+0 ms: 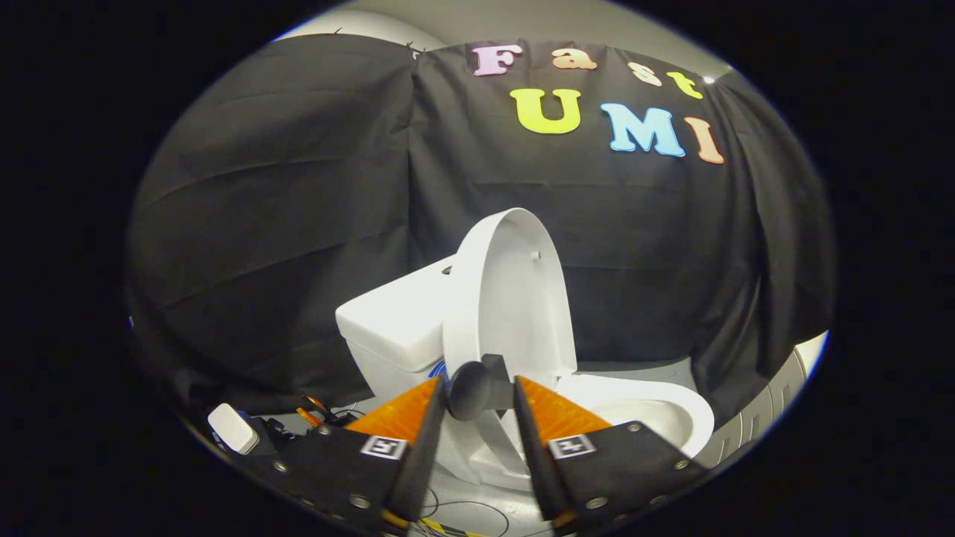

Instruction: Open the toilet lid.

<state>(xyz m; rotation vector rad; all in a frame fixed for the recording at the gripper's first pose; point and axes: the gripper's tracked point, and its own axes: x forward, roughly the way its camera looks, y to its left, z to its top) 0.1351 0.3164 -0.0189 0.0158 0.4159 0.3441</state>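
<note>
Standing raised: toilet lid (515,298), near upright, leaning toward the tank (395,321), bowl (656,418) exposed beside it. Dark knob (474,389), fixed at the lid's edge, sits between the fingertips of the gripper (477,395); both appear to press on it. Step, judged: opening nearly complete. Next move calls for resting the lid back, then spreading the fingers to release the knob.

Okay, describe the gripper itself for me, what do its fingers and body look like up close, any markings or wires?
The gripper has two flat, wedge-shaped fingers that taper forward. Each sits on a dark plate studded with round silver screws, and each plate carries a small square black-and-white marker tag. Thin cables trail below between the plates.
</note>
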